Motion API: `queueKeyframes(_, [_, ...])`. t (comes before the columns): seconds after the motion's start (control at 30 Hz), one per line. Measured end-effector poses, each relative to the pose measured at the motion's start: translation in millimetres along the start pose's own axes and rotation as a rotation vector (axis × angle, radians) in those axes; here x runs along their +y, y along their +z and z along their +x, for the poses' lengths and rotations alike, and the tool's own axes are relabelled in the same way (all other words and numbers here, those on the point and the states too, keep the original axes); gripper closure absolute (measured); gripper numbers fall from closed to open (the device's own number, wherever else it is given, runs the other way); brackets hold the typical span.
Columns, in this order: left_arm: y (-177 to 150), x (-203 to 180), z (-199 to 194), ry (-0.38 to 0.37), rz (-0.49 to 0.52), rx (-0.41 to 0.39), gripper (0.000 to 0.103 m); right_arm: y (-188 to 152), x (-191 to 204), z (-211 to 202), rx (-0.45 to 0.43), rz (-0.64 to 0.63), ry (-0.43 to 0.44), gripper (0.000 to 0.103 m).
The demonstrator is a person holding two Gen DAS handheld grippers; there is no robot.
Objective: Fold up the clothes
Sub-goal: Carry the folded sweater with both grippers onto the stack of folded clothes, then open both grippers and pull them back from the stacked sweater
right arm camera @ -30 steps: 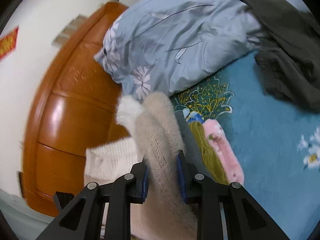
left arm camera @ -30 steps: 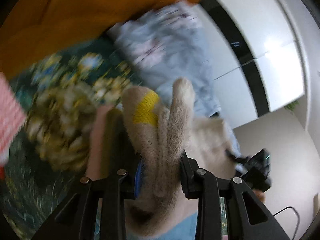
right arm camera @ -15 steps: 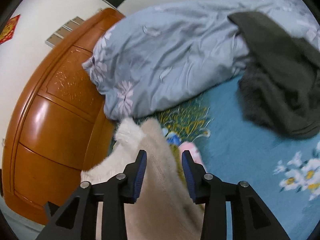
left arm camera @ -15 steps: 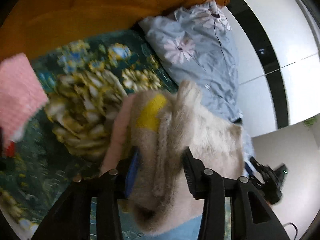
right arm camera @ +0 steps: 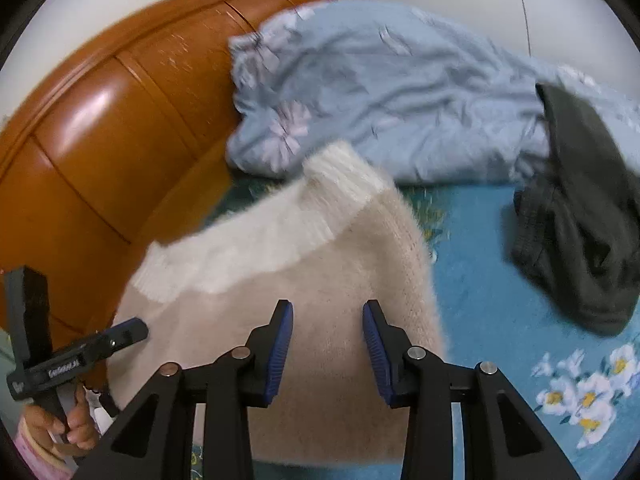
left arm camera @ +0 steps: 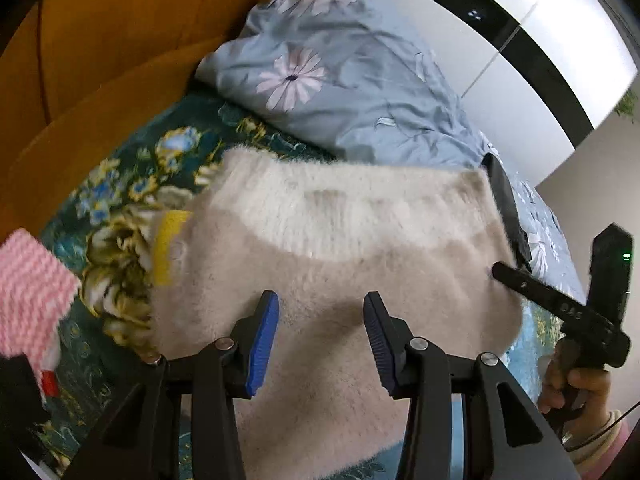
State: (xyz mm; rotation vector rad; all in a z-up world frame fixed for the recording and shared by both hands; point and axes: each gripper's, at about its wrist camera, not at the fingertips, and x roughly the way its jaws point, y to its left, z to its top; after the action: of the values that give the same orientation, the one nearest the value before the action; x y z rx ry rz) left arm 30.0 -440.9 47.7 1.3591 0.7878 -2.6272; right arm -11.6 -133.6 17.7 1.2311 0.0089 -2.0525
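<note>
Left wrist view, left to right: pink-and-white knit piece (left arm camera: 30,288) well left of the jaws, on the dark floral bedspread (left arm camera: 120,184). Orange wooden headboard (left arm camera: 100,40) beyond it. Fuzzy beige sweater (left arm camera: 320,264) lies spread on the bed directly ahead of and under the left gripper (left arm camera: 320,316); white ribbed band on its far edge, yellow patch (left arm camera: 166,252) at its left edge. Left jaws wide apart, blue pads facing each other, nothing between them, the sweater only below. Light blue floral duvet (left arm camera: 340,80) bunched beyond the sweater. The other gripper's black body pokes in at the right of the jaws, near the sweater's right edge; contact unclear. Right wrist view, left to right: the left gripper's body far left of the jaws, by the sweater's edge; the hand (right arm camera: 60,424) holds its grip. Right gripper (right arm camera: 328,336) jaws also wide, empty, over the sweater's near part. Dark grey garment (right arm camera: 580,220) crumpled well right of the jaws, partly on the duvet, partly on the blue sheet (right arm camera: 480,280).
</note>
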Motion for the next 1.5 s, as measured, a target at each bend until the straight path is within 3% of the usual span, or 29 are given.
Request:
queueKeyframes(0.13, [2.3, 9.4, 4.9, -0.037, -0.037, 0.019, 0.058, -0.9, -6.9, 19.3, 0.038, 0.046, -0.014, 0.063])
queueKeyframes(0.4, [-1.2, -2.0, 21.2, 0.055, 0.030, 0.030, 0.058, -3.6, -23.4, 37.7, 0.073, 0.186, 0.006, 0.062])
queueKeyframes(0.5, [-1.4, -4.9, 20.8, 0.090, 0.043, 0.018, 0.058, -4.2, -20.4, 20.0, 0.045, 0.170, 0.031, 0.062])
queueKeyframes(0.6, [-2.6, -10.8, 13.3, 0.104, 0.037, 0.000, 0.057, -13.5, -23.5, -11.0, -0.038, 0.172, 0.081, 0.062])
queueKeyframes(0.7, [-4.1, -17.4, 4.7, 0.115, 0.027, -0.020, 0.056, -39.2, -24.6, -38.2, -0.102, 0.179, 0.106, 0.063])
queueKeyframes(0.83, [-6.1, -26.3, -6.8, 0.129, 0.015, -0.046, 0.051, -78.6, -14.9, -50.6, -0.112, 0.170, 0.128, 0.063])
queueKeyframes(1.03, [-31.8, -22.7, -43.1, 0.134, 0.031, -0.048, 0.032, -118.4, 16.3, -34.9, -0.019, 0.038, 0.078, 0.063])
queueKeyframes(1.13, [-52.2, -7.1, -46.7, 0.179, 0.007, -0.011, 0.032, -128.3, 27.7, -23.1, 0.042, -0.045, 0.032, 0.062])
queueKeyframes(1.27, [-82.8, 14.8, -39.2, 0.237, -0.028, 0.049, 0.029, -136.5, 23.4, -6.5, 0.137, -0.023, 0.018, 0.059])
queueKeyframes(1.4, [-97.3, 19.8, -31.1, 0.324, 0.002, 0.048, 0.023, -139.7, 27.7, -4.4, 0.162, -0.039, 0.006, 0.045])
queueKeyframes(1.5, [-103.7, 22.7, -29.9, 0.346, 0.013, 0.028, 0.020, -143.5, 46.0, -9.7, 0.137, -0.095, -0.012, 0.035])
